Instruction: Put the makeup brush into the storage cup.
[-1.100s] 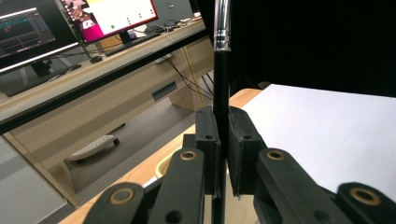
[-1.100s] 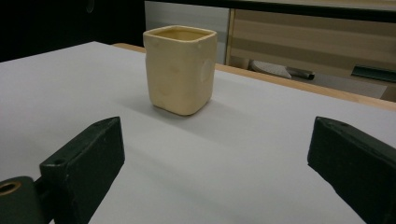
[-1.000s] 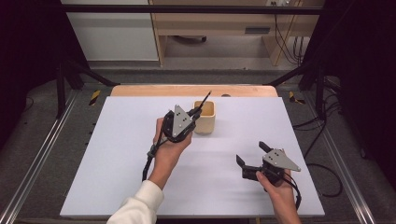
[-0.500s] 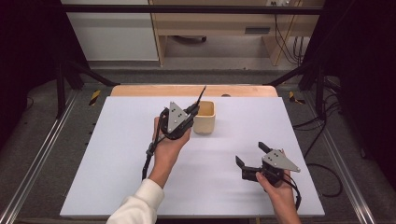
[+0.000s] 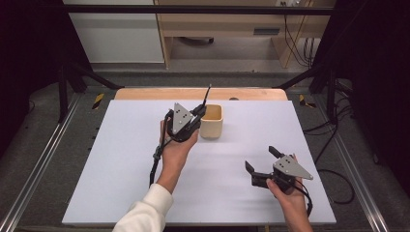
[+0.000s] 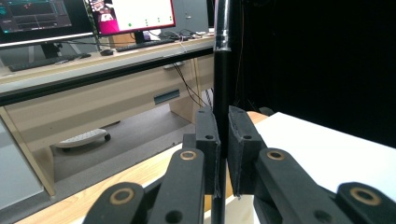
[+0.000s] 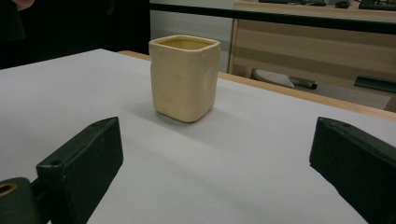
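At centre frame in my high view, a cream cup (image 5: 212, 121) looks like matt, faintly dimpled ceramic or moulded plastic. The white table (image 5: 121, 164) shows a smooth matt sheet, with a bare wood strip along its far edge. My left gripper (image 6: 223, 140) clamps a glossy black rod (image 6: 223, 70) between dull black plastic pads; brass-coloured rings sit in its arms. The right gripper (image 5: 261, 163), lower right, carries a grey matt plate.

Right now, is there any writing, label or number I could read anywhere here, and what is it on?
None can be read.
The monitor screens behind the desk show graphics too blurred to read.
The cream cup and the black pen carry no visible lettering.
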{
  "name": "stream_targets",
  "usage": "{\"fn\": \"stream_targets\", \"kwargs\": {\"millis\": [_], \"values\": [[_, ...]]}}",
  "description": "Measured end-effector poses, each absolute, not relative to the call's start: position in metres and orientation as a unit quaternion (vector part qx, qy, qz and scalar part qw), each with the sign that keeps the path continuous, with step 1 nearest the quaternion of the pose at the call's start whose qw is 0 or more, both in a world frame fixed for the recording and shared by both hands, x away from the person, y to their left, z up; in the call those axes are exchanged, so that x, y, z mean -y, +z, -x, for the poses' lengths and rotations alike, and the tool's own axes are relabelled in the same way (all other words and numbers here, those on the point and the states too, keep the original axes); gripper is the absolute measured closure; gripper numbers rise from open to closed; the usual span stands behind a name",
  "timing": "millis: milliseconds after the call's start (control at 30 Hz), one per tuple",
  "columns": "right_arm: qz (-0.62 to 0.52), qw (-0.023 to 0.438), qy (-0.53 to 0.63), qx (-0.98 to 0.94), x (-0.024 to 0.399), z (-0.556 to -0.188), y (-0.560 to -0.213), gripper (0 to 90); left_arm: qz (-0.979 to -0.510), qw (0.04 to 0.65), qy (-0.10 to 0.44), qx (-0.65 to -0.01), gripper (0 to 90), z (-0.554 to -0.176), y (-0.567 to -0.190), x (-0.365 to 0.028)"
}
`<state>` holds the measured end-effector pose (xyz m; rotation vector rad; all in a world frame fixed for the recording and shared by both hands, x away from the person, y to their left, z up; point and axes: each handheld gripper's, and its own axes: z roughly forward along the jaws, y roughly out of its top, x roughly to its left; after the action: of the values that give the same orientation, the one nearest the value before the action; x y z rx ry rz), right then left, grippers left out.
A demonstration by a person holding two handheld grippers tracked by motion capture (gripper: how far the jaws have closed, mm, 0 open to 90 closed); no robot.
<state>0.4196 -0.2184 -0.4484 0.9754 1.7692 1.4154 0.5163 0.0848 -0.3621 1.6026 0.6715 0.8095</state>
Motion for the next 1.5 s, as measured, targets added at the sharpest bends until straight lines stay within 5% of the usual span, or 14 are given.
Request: {"fn": "stream_targets", "kwargs": {"millis": [1500], "values": [[-0.354, 0.329, 0.562, -0.671, 0.222, -0.415, -0.453, 3.7, -0.639, 0.606, 0.336, -0.334, 83.9, -0.545, -0.363, -0.08]]}}
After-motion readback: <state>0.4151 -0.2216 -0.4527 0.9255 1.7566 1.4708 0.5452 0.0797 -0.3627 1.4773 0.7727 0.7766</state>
